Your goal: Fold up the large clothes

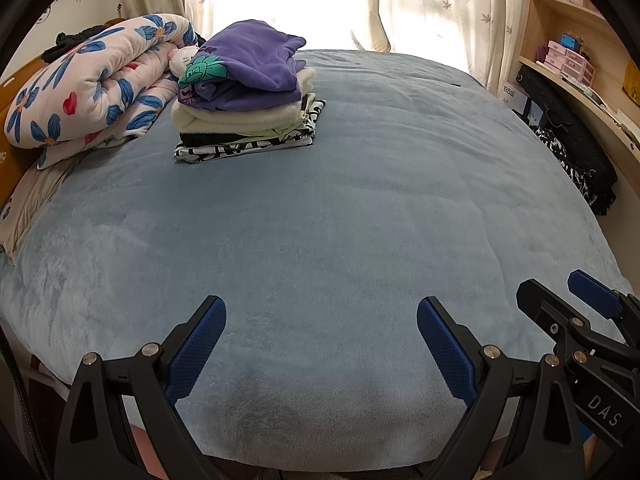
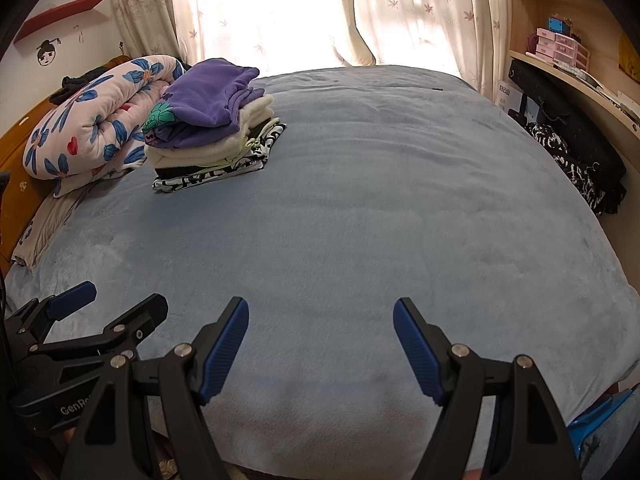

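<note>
A stack of folded clothes [image 1: 248,96] sits on the blue bed cover [image 1: 340,220] at the far left, with a purple garment on top, cream ones below and a black-and-white one at the bottom. It also shows in the right wrist view [image 2: 212,128]. My left gripper [image 1: 322,328] is open and empty above the near edge of the bed. My right gripper [image 2: 320,328] is open and empty beside it, and shows at the right of the left wrist view [image 1: 560,292]. The left gripper shows at the left of the right wrist view [image 2: 116,300].
A rolled floral quilt [image 1: 92,84] lies at the headboard end, left of the stack. A black-and-white garment [image 1: 568,160] hangs on a dark chair to the right of the bed. A wooden desk with shelves [image 1: 580,60] runs along the right wall. Curtains [image 1: 432,4] hang behind.
</note>
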The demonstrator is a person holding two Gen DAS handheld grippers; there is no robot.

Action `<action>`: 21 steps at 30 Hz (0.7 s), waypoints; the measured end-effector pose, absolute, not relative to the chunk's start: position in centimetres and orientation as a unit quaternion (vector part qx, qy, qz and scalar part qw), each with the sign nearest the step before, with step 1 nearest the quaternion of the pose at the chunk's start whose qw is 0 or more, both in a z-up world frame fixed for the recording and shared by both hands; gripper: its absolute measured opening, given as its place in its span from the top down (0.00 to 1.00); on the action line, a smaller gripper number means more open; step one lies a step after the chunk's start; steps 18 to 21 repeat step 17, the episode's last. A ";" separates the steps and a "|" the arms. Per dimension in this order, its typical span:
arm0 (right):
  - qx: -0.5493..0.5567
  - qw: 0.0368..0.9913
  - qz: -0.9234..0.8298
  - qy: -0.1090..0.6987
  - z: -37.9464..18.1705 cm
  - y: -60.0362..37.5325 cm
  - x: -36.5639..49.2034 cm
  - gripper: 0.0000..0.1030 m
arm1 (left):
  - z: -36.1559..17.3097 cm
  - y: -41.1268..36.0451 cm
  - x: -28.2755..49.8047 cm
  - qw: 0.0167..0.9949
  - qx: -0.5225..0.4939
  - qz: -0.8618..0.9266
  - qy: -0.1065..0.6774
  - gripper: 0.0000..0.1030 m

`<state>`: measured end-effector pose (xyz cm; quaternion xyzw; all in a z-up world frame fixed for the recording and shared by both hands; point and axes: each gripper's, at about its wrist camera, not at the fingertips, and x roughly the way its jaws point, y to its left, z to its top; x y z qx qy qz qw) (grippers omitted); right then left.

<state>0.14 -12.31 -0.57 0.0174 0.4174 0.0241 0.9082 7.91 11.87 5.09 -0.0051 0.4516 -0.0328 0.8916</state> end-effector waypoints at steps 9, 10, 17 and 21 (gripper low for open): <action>0.017 0.908 0.024 0.418 -0.6 -12.3 0.2 0.27 | 5.1 11.9 7.9 0.891 -0.006 -0.033 0.453 0.07; 0.018 0.908 0.024 0.418 -0.6 -12.3 0.2 0.27 | 5.0 11.9 7.9 0.891 -0.006 -0.033 0.453 0.07; 0.019 0.908 0.024 0.418 -0.6 -12.3 0.1 0.27 | 4.8 11.9 7.9 0.888 -0.009 -0.032 0.459 0.07; 0.019 0.908 0.024 0.418 -0.6 -12.3 0.1 0.27 | 4.8 11.9 7.9 0.888 -0.009 -0.032 0.459 0.07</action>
